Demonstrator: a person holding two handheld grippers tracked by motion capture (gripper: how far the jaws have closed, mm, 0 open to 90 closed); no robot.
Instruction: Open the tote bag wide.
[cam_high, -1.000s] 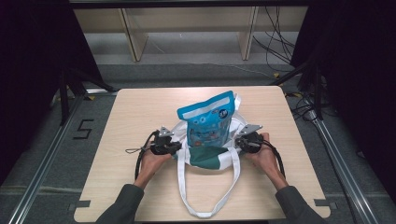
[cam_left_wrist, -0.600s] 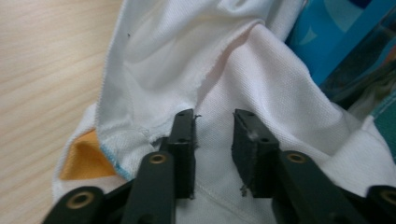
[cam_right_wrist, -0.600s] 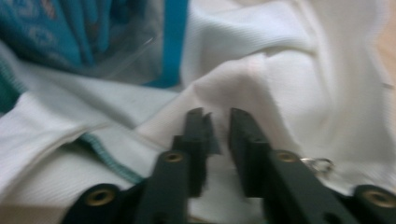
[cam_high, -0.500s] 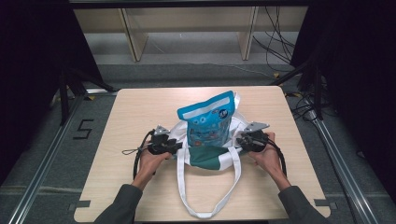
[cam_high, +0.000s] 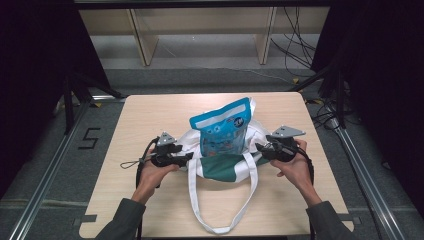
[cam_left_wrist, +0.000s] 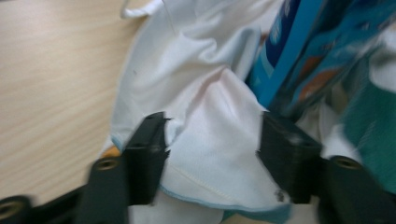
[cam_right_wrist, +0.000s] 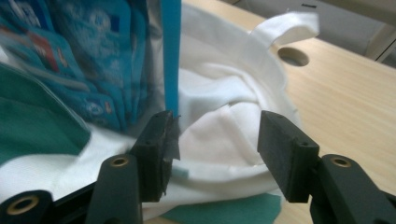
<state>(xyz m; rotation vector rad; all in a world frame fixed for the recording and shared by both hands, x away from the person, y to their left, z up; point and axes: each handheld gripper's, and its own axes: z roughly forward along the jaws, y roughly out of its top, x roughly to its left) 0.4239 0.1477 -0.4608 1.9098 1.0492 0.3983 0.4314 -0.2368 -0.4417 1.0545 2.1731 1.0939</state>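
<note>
A white and green tote bag (cam_high: 225, 169) lies in the middle of the wooden table (cam_high: 150, 112), its long white handles (cam_high: 220, 227) trailing toward the front edge. A blue snack pouch (cam_high: 221, 129) stands upright in the bag's mouth. My left gripper (cam_high: 188, 156) is at the bag's left rim and is open, with a fold of white fabric (cam_left_wrist: 210, 140) between its jaws in the left gripper view (cam_left_wrist: 212, 154). My right gripper (cam_high: 260, 148) is at the right rim, also open (cam_right_wrist: 215, 149), with white cloth (cam_right_wrist: 224, 126) between its jaws beside the pouch's edge (cam_right_wrist: 171, 51).
Pale shelving (cam_high: 200, 30) stands behind the table, with cables (cam_high: 295, 35) on the floor at the right. Metal rails (cam_high: 360, 165) run along both sides. The tabletop has a round hole (cam_right_wrist: 292, 56) near the bag's far handle.
Both hands have shifted slightly outward from the bag. The pouch and bag stay where they were.
</note>
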